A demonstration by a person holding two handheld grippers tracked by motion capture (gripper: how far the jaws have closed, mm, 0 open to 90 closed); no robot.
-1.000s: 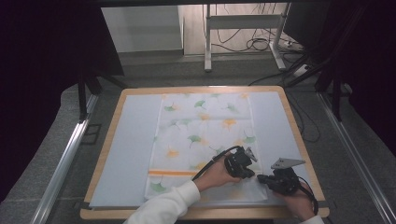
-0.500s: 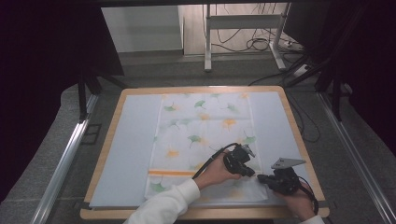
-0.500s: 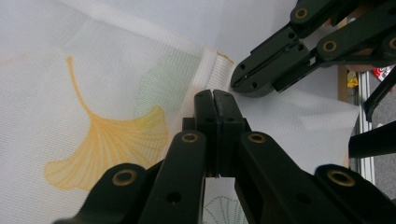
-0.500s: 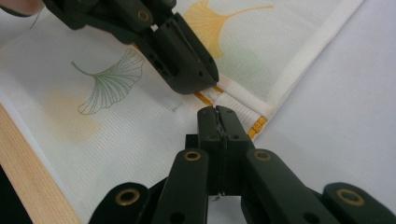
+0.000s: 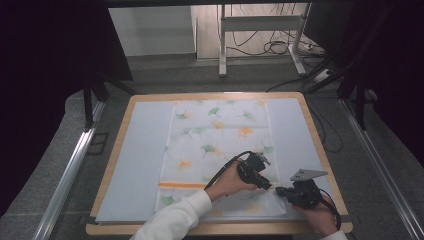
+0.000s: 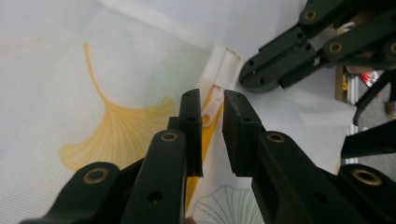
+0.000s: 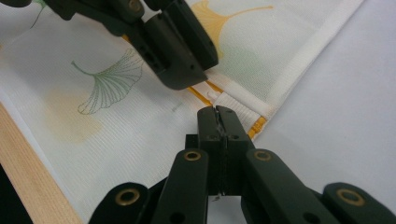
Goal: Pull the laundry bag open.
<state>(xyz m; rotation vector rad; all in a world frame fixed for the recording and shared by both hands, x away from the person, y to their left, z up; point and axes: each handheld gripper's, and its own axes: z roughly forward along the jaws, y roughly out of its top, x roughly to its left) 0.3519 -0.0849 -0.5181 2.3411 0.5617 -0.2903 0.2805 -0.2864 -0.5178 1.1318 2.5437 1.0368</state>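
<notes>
Two grippers meet at the cloth's orange-striped right edge on the tabletop. Right gripper pinches the hem, jaws shut on it. Left gripper, jaws just opening, narrow gap, straddles the stripe just beside.

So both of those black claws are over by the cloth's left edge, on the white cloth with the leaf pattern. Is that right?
Not quite: they work at its right edge. The high view shows the left gripper and the right gripper at the right side of the leaf-patterned cloth, by its orange stripe. The cloth is white with leaves, as you say.
</notes>
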